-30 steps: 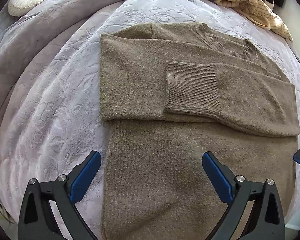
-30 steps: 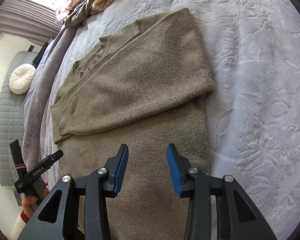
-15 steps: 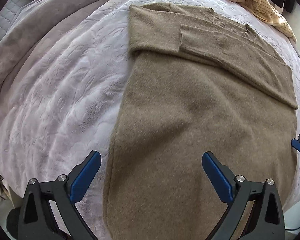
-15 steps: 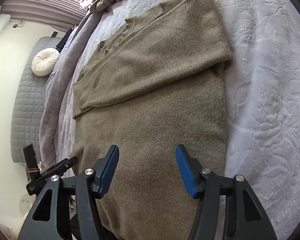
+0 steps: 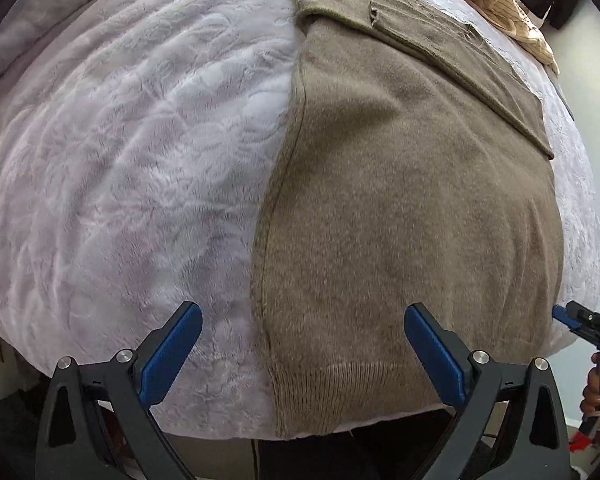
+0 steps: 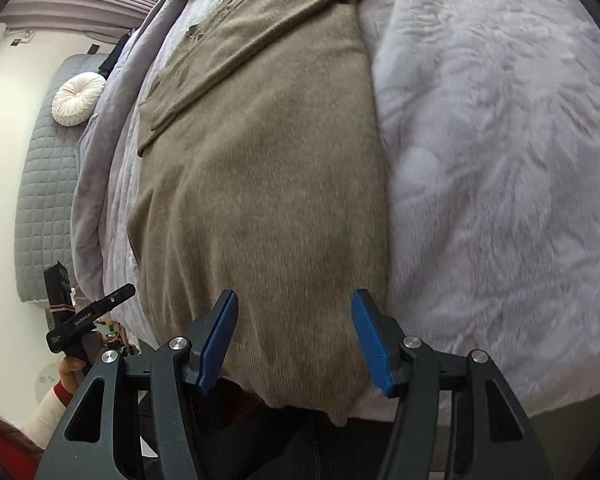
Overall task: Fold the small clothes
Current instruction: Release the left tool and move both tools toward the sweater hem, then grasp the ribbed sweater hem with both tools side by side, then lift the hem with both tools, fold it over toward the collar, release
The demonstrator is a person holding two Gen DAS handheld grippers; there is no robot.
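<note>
An olive-brown knit sweater lies flat on the bed, its sleeves folded across the chest at the far end. Its ribbed hem reaches the bed's near edge. My left gripper stands wide open above the sweater's lower left side seam, with nothing pressed between its pads. In the right wrist view the same sweater runs away from me. My right gripper hangs open over its lower right corner near the hem, gripping nothing.
A pale lilac plush blanket covers the bed on both sides of the sweater. A cream striped garment pile lies at the far end. A round white cushion rests against a grey quilted headboard. The bed edge drops off just below both grippers.
Both grippers have drawn back along the sweater, from near the folded sleeves to the hem at the bed's edge. The right jaws have spread wider.
</note>
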